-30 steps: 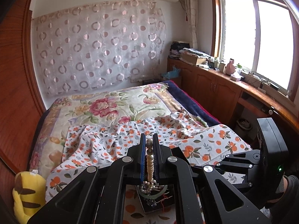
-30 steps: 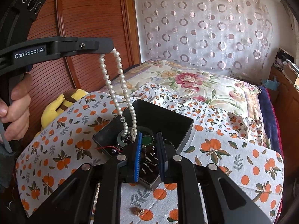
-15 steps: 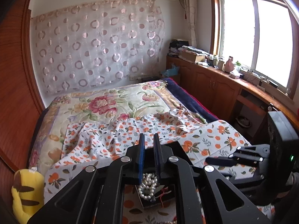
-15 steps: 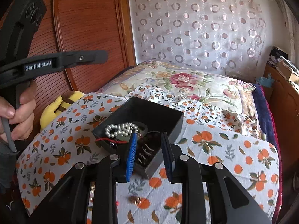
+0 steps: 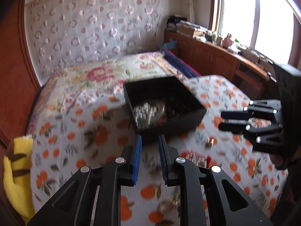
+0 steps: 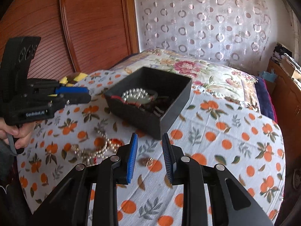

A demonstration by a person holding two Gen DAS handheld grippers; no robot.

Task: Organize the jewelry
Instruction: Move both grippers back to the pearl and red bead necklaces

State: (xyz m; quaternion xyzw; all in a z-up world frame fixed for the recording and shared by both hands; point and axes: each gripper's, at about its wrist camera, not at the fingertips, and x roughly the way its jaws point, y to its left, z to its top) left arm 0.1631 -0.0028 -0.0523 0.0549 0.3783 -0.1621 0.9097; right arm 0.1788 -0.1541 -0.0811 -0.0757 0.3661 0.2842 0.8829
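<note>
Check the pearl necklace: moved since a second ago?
Yes. It hung from the left gripper above the black box; now the pearl necklace lies coiled inside, the jaws having just been opening, empty.

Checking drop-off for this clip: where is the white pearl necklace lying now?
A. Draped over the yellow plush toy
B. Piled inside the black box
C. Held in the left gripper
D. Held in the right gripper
B: the pearl necklace lies heaped inside the black box; both grippers' jaws are empty.

Bright daylight from the window (image 5: 261,13), heavy motion blur, curved fisheye edges
</note>
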